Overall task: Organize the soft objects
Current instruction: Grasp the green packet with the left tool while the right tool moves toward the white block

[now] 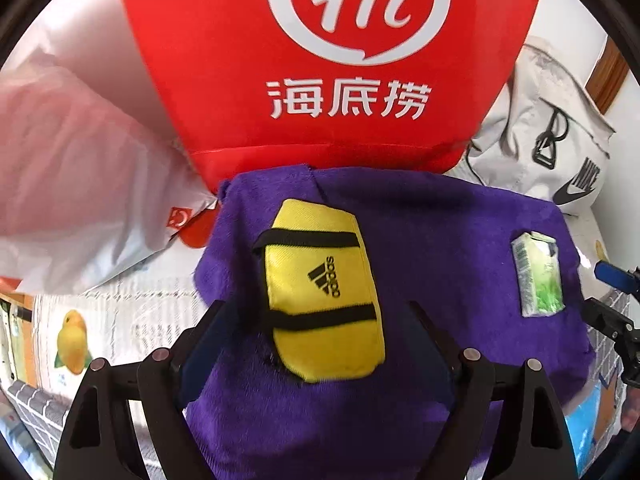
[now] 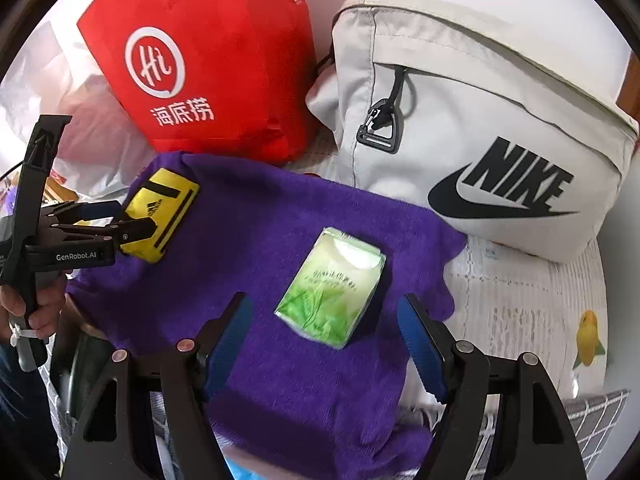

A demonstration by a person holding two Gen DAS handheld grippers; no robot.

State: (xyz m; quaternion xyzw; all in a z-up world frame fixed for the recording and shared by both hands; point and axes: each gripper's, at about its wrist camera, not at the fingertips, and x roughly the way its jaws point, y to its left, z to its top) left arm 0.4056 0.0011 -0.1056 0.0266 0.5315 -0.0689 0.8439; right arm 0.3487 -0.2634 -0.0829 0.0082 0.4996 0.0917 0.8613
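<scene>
The left gripper (image 1: pixel 320 320) is being held with its jaws spread wide, and a yellow pouch (image 1: pixel 322 292) with black straps is being framed between them; in the right wrist view the left gripper (image 2: pixel 134 226) is being seen from the side with its tips at or over the near edge of the yellow pouch (image 2: pixel 164 208), and whether the pads are touching it cannot be told. The pouch is being carried by a purple towel (image 1: pixel 440 240) that is being spread beneath both pairs of jaws. The right gripper (image 2: pixel 324 328) is likewise being held open, its blue-padded jaws standing apart on either side of a green tissue pack (image 2: pixel 332 288), which is lying flat on the purple towel (image 2: pixel 248 240) just ahead of and between them, untouched. Beyond the left jaws a red bag (image 1: pixel 332 60) with white lettering is being propped upright behind the towel. Beyond the right jaws, and to their right, a grey Nike bag (image 2: pixel 480 140) is being rested against the towel's far edge, beside the red bag (image 2: pixel 208 60).
</scene>
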